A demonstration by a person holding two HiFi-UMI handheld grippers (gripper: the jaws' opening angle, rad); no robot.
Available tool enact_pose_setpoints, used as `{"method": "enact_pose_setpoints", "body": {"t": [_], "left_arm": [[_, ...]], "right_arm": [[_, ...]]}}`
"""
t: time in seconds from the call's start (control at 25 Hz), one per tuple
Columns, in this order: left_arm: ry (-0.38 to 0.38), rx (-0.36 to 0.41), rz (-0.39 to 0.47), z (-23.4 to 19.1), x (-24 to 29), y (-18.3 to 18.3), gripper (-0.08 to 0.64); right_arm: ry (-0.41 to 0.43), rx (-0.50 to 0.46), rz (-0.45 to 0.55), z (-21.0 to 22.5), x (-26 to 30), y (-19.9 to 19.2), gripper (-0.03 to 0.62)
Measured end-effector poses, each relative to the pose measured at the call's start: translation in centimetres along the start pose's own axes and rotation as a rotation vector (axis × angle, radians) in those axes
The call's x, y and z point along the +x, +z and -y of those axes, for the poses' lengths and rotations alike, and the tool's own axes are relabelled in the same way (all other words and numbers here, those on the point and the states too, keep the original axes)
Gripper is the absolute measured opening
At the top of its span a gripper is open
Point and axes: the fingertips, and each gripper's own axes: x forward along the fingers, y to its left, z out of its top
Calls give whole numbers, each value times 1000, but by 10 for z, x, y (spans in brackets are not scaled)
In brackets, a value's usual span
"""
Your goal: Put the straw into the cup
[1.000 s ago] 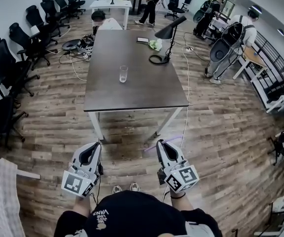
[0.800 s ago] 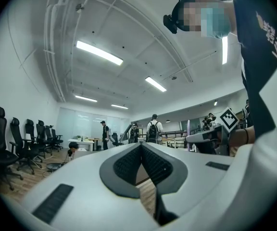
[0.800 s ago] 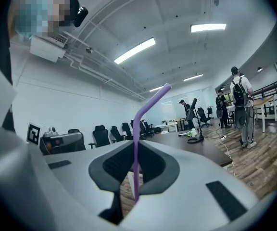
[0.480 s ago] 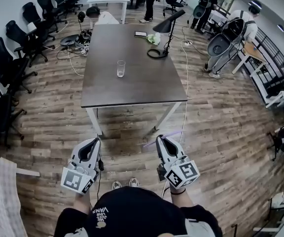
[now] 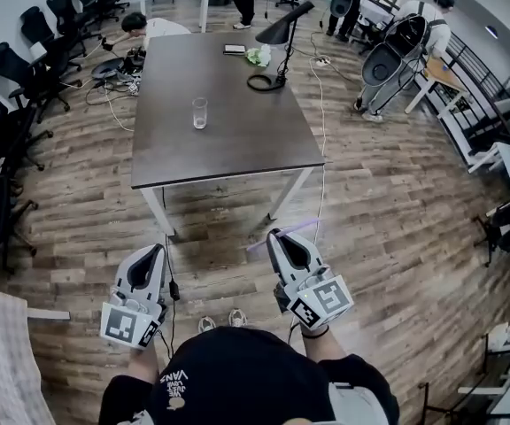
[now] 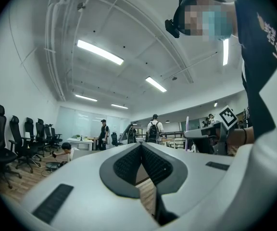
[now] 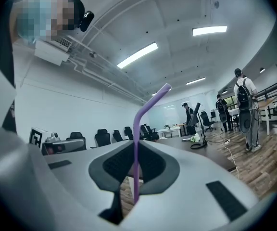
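Shifting up-left in head view since earlier: surface (image 5: 237, 153) with cup (image 5: 200, 112) at its middle. Right tool (image 5: 278, 235) clamped on purple straw (image 7: 136, 148), well apart from cup; left tool (image 5: 156, 251) closed, empty. Lamp (image 5: 279, 32) beyond cup, chairs (image 5: 16, 69) left.

Purple straw (image 7: 136, 143), seemingly clear glass cup (image 5: 200, 112), dark brown table (image 5: 237, 149), grey-brown wood-grain floor (image 5: 388, 237); white left gripper (image 5: 151, 255) and right gripper (image 5: 282, 237), black-and-white square markers.

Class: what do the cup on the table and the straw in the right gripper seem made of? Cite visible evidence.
Cup: clear glass, perhaps clear plastic; the dark tabletop shows through. Straw: probably smooth purple plastic; a thin tube with a bent neck.
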Motion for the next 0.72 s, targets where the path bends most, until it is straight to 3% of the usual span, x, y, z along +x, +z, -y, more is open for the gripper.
{"method": "enact_pose_setpoints", "body": {"t": [0.28, 0.72], "left_arm": [[-17, -8, -3, 5, 6, -5, 11], [-30, -14, 0, 8, 13, -9, 11]], "right_arm": [[20, 52, 22, 4, -3, 3, 37], [48, 43, 17, 2, 0, 4, 37]]}}
